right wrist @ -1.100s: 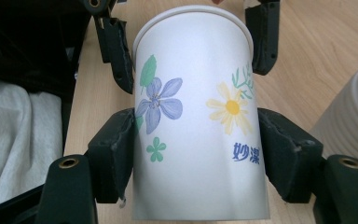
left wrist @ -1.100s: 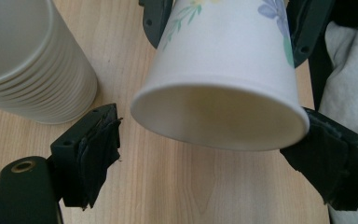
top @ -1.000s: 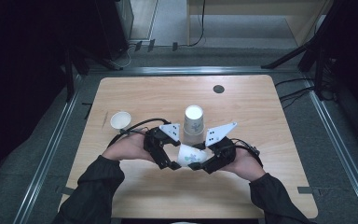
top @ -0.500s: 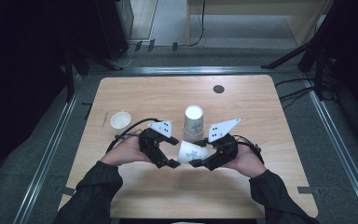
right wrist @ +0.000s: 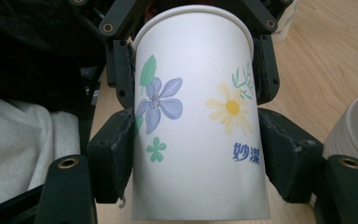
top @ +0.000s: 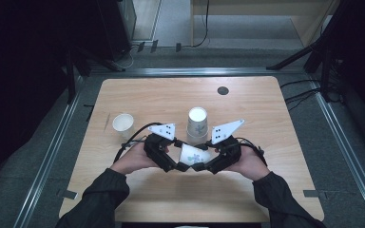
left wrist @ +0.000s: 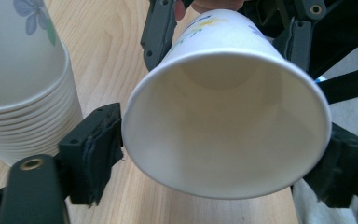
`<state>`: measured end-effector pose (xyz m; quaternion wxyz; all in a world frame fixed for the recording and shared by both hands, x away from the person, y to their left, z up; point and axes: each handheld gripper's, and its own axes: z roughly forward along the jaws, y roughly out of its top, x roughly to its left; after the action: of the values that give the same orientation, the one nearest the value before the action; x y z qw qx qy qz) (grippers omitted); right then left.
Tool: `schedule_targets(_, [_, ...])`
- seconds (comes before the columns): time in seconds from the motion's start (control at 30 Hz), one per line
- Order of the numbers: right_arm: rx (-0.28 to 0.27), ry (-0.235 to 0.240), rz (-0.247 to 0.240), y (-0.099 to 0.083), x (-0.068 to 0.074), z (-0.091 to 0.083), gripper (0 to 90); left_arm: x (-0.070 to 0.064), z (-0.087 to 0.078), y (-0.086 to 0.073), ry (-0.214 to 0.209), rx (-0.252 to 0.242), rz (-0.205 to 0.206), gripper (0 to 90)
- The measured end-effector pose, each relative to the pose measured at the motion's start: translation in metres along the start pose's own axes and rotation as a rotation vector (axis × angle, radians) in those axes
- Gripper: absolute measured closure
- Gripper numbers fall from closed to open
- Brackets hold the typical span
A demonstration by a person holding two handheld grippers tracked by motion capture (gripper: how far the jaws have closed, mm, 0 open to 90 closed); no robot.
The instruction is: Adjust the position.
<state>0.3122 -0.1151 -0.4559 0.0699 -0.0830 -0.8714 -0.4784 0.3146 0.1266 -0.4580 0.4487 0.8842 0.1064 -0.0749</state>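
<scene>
Legibly, "妙洁" on paper cup (right wrist: 198, 121)

Two claws (top: 179, 167) (top: 197, 167), two single cups (top: 193, 154) (top: 122, 123), one stack (top: 197, 124).

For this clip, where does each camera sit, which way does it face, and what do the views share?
High view: above the person's side, looking forward and down on the table; forearms and both hands enter from below.
Left gripper view: rides the left gripper, facing the floral cup's open mouth, cup stack alongside.
Right gripper view: rides the right gripper, facing that cup's base.
Shared: all show the floral cup clamped by both grippers.
</scene>
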Motion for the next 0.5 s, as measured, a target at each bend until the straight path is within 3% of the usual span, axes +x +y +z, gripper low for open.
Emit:
schedule_targets(0.03, [0.000, 0.000, 0.001, -0.0002, -0.0001, 0.0001, 32.5, -0.0003, -0.0002, -0.0002, -0.002, 0.000, 0.004, 20.9])
schedule_targets(0.33, [0.006, 0.002, 0.003, -0.0001, -0.0001, 0.0007, 33.0, -0.0015, -0.0016, 0.0007, 0.000, 0.010, 0.017, 24.6])
schedule_targets(0.5, [0.006, -0.004, 0.005, 0.0006, -0.0002, 0.0001, 27.8, -0.0011, -0.0063, 0.0021, 0.009, 0.019, 0.015, 24.6])
